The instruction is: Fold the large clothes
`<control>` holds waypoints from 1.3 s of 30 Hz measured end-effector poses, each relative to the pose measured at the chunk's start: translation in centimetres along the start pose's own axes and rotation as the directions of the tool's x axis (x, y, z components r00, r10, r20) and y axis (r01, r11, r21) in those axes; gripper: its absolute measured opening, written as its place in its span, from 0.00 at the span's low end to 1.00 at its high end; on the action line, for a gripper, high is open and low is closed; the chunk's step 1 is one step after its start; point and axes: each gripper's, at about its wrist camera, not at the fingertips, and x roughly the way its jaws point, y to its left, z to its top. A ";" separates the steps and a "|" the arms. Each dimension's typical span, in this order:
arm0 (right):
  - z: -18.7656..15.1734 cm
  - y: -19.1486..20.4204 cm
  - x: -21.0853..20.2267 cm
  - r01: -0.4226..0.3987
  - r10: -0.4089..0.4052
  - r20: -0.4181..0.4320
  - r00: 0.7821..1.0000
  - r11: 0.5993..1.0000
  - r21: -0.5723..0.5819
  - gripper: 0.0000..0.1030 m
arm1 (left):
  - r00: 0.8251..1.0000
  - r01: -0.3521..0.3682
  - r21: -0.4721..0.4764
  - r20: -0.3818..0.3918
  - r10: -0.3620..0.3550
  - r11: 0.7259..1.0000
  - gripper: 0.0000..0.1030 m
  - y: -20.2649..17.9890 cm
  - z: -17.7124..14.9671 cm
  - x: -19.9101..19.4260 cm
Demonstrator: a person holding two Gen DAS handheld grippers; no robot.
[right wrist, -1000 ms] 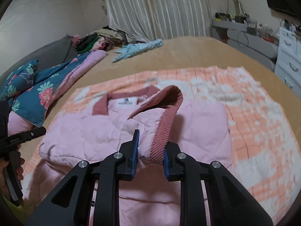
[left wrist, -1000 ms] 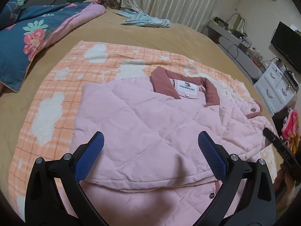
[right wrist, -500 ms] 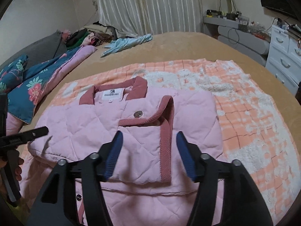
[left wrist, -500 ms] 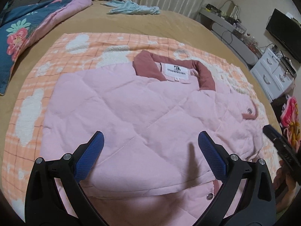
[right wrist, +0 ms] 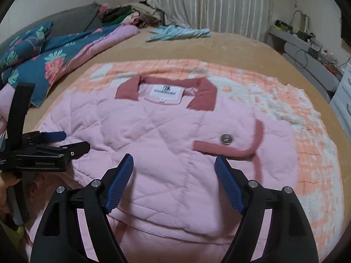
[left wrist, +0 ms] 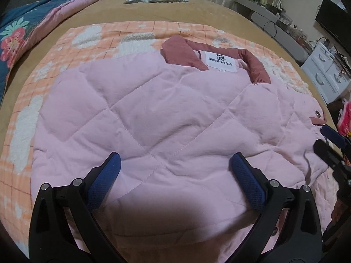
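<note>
Now the right hand-held gripper [right wrist: 174, 166] has just been opening and stands wide, nothing between its pads; the ribbed cuff [right wrist: 258, 134] it pinched lies dropped across the pink quilted jacket [left wrist: 153, 114] on the bed [left wrist: 197, 11]. Left hand-held gripper [left wrist: 175, 164] hovers wide open, lower over the jacket.

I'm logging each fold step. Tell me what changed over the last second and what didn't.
The right gripper let go of the dusty-rose cuff: its jaws have just been opening, and the sleeve now lies flat across the pink jacket with nothing between them. The left gripper came lower and closer to the jacket, jaws open and empty. The collar and the orange blanket stayed as they were.
</note>
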 end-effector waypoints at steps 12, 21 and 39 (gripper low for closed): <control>-1.5 -1.1 5.1 0.014 -0.007 -0.102 0.995 0.997 0.071 0.81 | 1.000 -0.023 0.016 0.001 0.022 1.000 0.92 -0.5 -0.1 -0.8; -1.4 -1.8 0.1 -0.043 0.050 -0.041 0.998 0.987 0.157 0.91 | 0.999 0.005 0.006 0.042 -0.005 1.000 0.92 -1.0 -1.1 -5.1; -1.6 -2.1 -10.8 -0.050 0.037 0.099 0.994 0.989 0.139 0.95 | 0.986 0.028 -0.041 0.164 -0.021 0.999 0.92 -1.3 -2.0 -14.0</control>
